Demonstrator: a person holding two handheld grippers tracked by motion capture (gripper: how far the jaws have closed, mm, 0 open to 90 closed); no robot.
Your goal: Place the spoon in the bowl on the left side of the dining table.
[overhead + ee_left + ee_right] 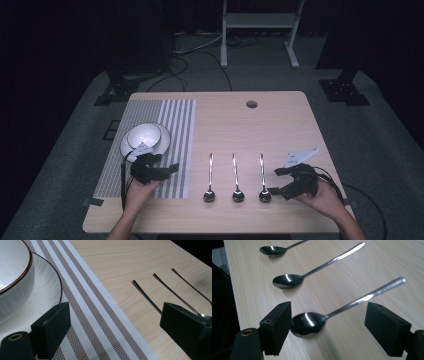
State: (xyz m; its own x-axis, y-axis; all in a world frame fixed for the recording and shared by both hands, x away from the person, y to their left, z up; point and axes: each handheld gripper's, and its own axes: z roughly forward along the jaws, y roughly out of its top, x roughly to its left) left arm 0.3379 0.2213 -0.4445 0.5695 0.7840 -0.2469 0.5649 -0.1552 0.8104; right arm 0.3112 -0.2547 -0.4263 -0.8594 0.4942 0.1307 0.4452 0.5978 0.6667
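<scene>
High view: light wood table [280, 125], items listed from its left edge to its right edge.
Placemat [175, 130]: striped, lies along the table's left side, from the far edge almost to the near edge.
Plate [162, 145]: on the placemat's left half, about midway along the table's left edge.
Bowl [143, 134]: white with a brown rim, sits upright on the plate.
Left gripper [167, 169]: held over the placemat just in front of the plate, pointing right; jaws apart, nothing between them.
Left gripper view: bowl [12, 272] and plate [47, 290] at left, stripes of the placemat [100, 315] between the jaws, three spoon handles beyond the right jaw.
Left spoon [210, 180]: on bare wood just right of the placemat, bowl end toward the near edge, handle pointing at the far edge.
Middle spoon [236, 180]: parallel to it, apart, same orientation.
Right spoon [262, 180]: third in the row, nearest the right gripper.
Right gripper [276, 181]: near the table's right near corner, pointing left at the right spoon; jaws spread wide.
Right gripper view: right spoon [308, 323] lies flat between the jaws, its bowl just beside one jaw; contact cannot be told, no clamp. Middle spoon [287, 281] and left spoon [272, 250] farther off.
Cable hole [251, 104]: by the far edge, right of centre.
</scene>
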